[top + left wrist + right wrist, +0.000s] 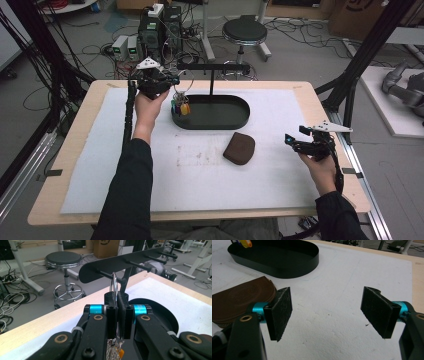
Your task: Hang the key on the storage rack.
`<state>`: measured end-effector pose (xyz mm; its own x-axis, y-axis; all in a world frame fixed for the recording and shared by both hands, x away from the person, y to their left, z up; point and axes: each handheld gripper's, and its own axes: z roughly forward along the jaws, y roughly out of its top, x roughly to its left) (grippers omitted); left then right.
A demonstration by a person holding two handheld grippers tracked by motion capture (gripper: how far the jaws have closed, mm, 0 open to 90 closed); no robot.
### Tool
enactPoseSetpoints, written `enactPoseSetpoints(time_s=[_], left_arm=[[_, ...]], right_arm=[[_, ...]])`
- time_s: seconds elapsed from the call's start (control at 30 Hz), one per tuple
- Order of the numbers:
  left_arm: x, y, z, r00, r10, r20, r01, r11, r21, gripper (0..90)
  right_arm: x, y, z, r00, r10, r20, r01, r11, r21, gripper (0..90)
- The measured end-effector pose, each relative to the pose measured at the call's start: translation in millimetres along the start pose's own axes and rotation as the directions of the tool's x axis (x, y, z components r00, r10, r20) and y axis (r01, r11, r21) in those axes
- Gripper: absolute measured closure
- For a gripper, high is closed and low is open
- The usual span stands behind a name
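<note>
My left gripper [171,80] [117,300] is shut on a silver key ring [114,282], held up at a peg of the black hanger bar [117,263] [212,66]. The ring's top loops over or touches the peg; I cannot tell which. Keys with coloured tags [181,106] dangle below it, over the left end of the black oval tray [235,120] [287,267]. A brown leather pouch [239,148] [239,300] lies on the white mat in front of the tray. My right gripper [292,141] [328,312] hovers open just right of the pouch, jaws wide apart with nothing between them.
A white mat [200,175] covers the wooden table [75,150]. The hanger's post [211,82] rises behind the tray. Beyond the far edge stand a black stool [244,31], electronics boxes [160,27] and floor cables. Black frame struts [365,55] flank the table's right side.
</note>
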<state>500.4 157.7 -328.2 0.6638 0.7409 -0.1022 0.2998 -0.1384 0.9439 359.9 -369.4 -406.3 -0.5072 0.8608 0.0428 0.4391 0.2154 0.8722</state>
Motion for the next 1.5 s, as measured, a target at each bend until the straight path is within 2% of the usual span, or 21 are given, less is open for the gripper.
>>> enactPoseSetpoints(time_s=[0.27, 0.43, 0.57, 0.7, 0.87, 0.93, 1.07, 1.2, 1.27, 1.37, 1.5], left_arm=[[-0.5, -0.7, 1.0, 0.9997, -0.001, -0.024, 0.002, 0.9999, 0.01, 83.4], [-2.1, -0.4, -1.4, 0.9993, 0.017, -0.034, -0.017, 0.9997, 0.017, 80.7], [-5.1, -0.6, -4.9, 0.9986, 0.024, -0.046, -0.025, 0.9997, -0.003, 79.4], [-9.3, -1.3, -9.2, 0.9959, 0.063, -0.065, -0.062, 0.998, 0.013, 75.6], [-17.4, -3.1, -17.8, 0.9928, 0.097, -0.071, -0.097, 0.9953, 0.006, 69.1], [-22.0, -4.0, -22.5, 0.9899, 0.12, -0.075, -0.12, 0.9927, 0.009, 64.7], [-31.4, -7.6, -35.8, 0.9921, 0.113, -0.054, -0.115, 0.993, -0.026, 55.5], [-41.5, -13.5, -52.0, 0.9908, 0.129, -0.04, -0.131, 0.9897, -0.058, 47.5], [-45.3, -16.4, -61.2, 0.9918, 0.126, -0.024, -0.127, 0.9898, -0.064, 42.2], [-51.4, -24.2, -77.4, 0.9915, 0.13, -0.008, -0.13, 0.986, -0.104, 40.7], [-58.7, -36.5, -95.1, 0.9901, 0.14, 0.012, -0.137, 0.9836, -0.117, 37.3]], right_arm=[[-0.3, -0.1, -0.1, 1.0, 0.003, -0.001, -0.003, 1.0, 0.001, 25.6], [-0.2, 0.0, -0.1, 1.0, 0.002, 0.0, -0.002, 1.0, 0.0, 25.5], [-0.1, 0.0, 0.0, 1.0, -0.001, 0.0, 0.001, 1.0, 0.001, 25.6], [0.2, 0.1, -0.2, 1.0, 0.002, 0.002, -0.002, 1.0, 0.0, 25.6], [0.0, 0.0, 0.3, 1.0, 0.001, 0.002, -0.001, 1.0, 0.002, 25.6], [0.4, 0.1, 0.7, 1.0, 0.003, 0.001, -0.003, 1.0, 0.002, 25.5], [0.6, 0.3, 1.6, 1.0, 0.001, 0.005, -0.001, 1.0, 0.0, 25.6], [0.6, 0.5, 2.8, 1.0, -0.004, 0.004, 0.004, 1.0, 0.002, 25.6], [0.7, 0.5, 3.2, 1.0, -0.006, 0.006, 0.006, 1.0, 0.001, 25.6], [0.7, 0.6, 3.6, 1.0, -0.006, 0.008, 0.006, 1.0, 0.003, 25.6], [0.9, 0.6, 3.3, 0.9999, -0.005, 0.014, 0.005, 1.0, 0.005, 25.6]])
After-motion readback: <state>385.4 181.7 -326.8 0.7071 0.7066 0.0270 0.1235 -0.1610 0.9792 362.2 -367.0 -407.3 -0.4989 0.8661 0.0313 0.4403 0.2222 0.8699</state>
